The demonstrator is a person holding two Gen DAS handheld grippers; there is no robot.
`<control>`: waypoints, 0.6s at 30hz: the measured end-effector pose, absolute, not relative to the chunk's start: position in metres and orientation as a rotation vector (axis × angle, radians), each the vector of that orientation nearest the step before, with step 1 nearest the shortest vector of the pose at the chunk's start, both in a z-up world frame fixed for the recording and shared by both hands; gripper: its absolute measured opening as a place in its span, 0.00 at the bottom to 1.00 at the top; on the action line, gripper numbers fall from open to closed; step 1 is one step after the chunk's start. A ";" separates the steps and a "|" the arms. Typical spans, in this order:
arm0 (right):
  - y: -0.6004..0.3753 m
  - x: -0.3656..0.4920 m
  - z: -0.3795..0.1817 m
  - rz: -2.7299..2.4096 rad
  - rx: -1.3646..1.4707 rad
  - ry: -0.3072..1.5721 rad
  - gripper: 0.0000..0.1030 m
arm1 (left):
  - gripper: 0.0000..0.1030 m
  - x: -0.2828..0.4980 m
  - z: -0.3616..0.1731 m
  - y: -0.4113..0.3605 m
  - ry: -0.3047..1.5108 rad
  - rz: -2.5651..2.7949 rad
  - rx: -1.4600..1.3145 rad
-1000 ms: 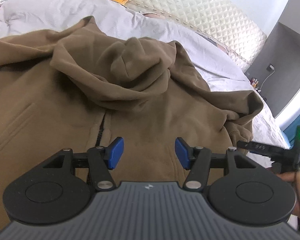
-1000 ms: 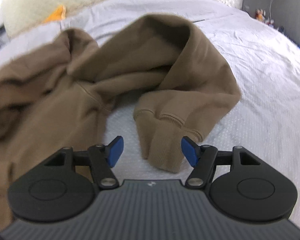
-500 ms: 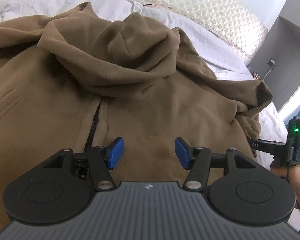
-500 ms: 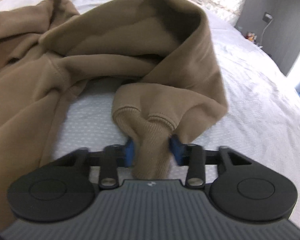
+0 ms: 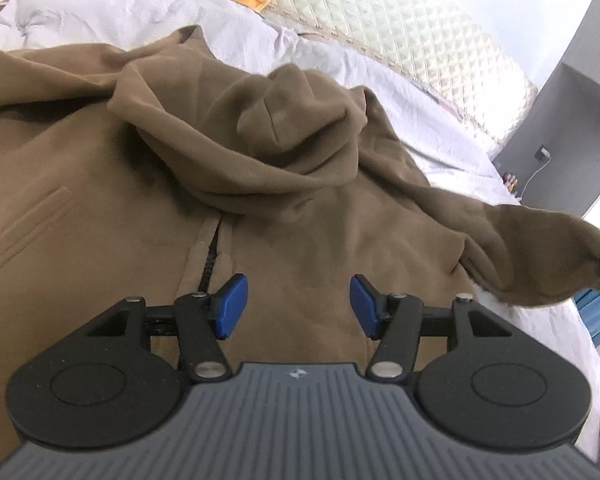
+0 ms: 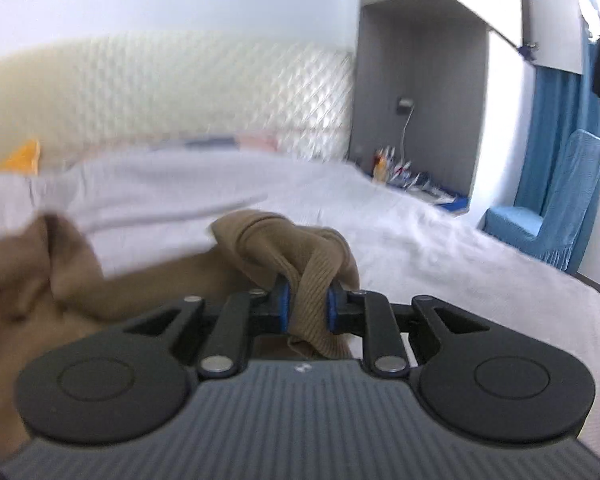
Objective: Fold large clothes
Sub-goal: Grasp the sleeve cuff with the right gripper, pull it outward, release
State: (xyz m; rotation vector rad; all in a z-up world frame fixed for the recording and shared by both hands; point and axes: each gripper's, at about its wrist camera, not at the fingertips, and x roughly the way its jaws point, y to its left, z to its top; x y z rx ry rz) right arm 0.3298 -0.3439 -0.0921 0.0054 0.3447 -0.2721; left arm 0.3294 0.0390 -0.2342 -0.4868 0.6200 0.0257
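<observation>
Right wrist view: right claw (image 6: 307, 307) pinches the hoodie (image 5: 284, 208) sleeve cuff (image 6: 312, 304), body lying leftward under the spread left claw (image 5: 296, 306).

hoodie (image 5: 300, 208) on bed (image 5: 440, 120), headboard (image 5: 420, 28) behind

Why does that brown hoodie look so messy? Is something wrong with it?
Nothing is torn or spilled. The brown hoodie is just not flat: its hood is bunched up on the chest, and one sleeve hangs lifted off the bed because the right gripper pinches its cuff.
</observation>
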 end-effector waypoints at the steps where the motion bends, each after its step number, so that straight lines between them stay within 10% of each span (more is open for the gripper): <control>1: -0.351 0.325 -0.080 -0.275 0.024 0.339 0.20 | 0.61 0.327 -0.232 0.040 0.613 0.027 -0.487; 18: -0.494 0.378 0.038 -0.433 0.369 0.406 0.19 | 0.61 0.315 -0.231 0.044 0.611 0.029 -0.474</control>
